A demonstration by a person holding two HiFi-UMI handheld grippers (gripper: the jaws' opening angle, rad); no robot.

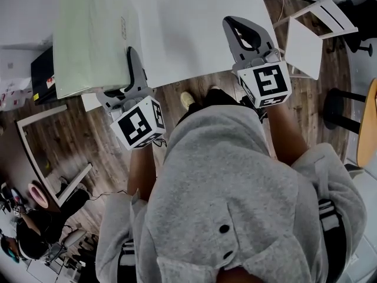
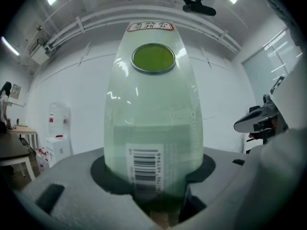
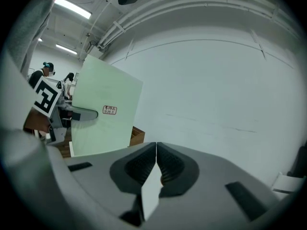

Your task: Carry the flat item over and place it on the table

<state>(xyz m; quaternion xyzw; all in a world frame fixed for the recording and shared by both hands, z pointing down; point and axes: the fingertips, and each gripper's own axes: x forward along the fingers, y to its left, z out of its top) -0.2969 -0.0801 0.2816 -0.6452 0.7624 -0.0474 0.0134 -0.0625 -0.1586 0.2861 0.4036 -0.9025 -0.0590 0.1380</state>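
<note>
Left gripper (image 1: 131,56): jaws are clamped on the near edge of the flat item (image 1: 94,34), a pale green sheet in clear wrap. In the left gripper view the sheet is seen seated between the pads, with a barcode (image 2: 145,169) by the grip, a green round patch (image 2: 153,59) further along and a red-bordered label (image 2: 150,27) at the far end.

Flat item: held out over the left side of the white table (image 1: 194,22), its left part hanging past the table edge. Contact with the tabletop cannot be judged.

Right gripper (image 1: 232,25): jaws are pressed together with nothing pinched; it is held over the table's near right part, well apart from the sheet.

A white chair (image 1: 306,40) is noted right of the table, on a wooden floor (image 1: 88,175)
</note>
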